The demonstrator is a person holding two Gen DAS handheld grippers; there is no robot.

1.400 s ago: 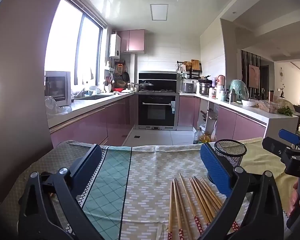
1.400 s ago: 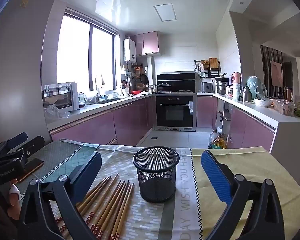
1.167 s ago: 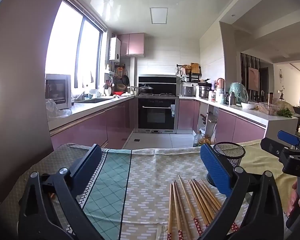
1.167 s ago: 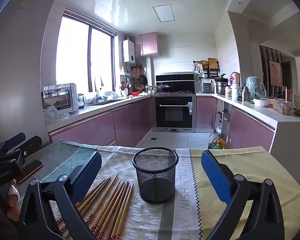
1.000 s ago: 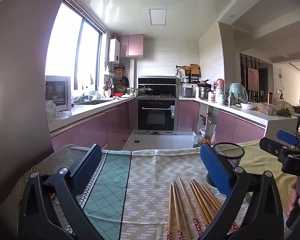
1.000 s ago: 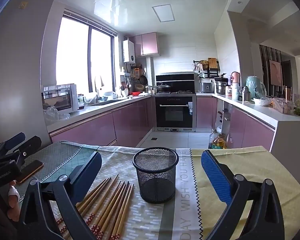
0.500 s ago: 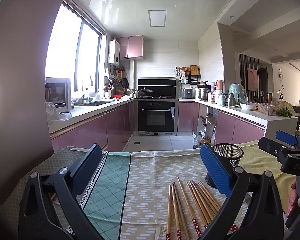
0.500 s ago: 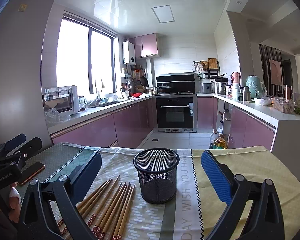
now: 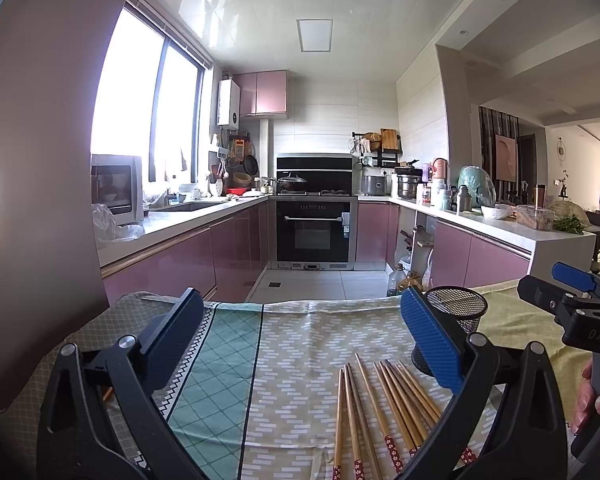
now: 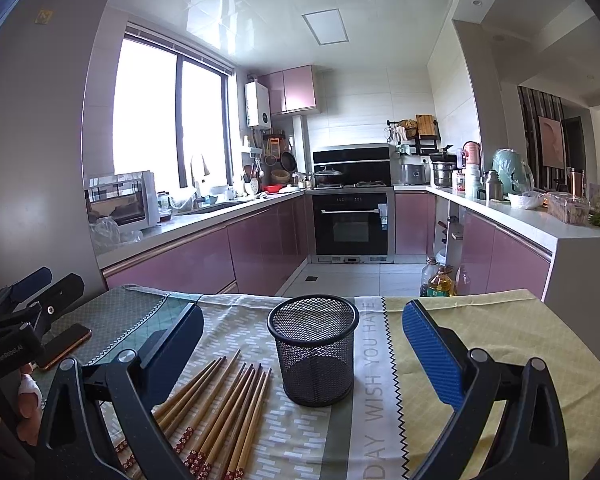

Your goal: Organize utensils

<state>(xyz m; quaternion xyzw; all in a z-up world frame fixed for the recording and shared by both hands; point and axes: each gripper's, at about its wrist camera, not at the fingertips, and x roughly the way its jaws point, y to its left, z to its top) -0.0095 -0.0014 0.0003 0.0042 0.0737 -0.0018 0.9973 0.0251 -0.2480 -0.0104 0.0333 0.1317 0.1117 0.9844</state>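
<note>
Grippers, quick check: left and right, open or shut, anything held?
Left gripper: open, holding nothing, above the patterned tablecloth.
Right gripper: open, holding nothing; black mesh cup stands beyond its fingers.

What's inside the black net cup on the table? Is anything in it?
The black wire-mesh cup looks empty: through the mesh only its dark bottom shows. The wooden chopsticks with red patterned ends all lie beside it on the patterned tablecloth.
</note>
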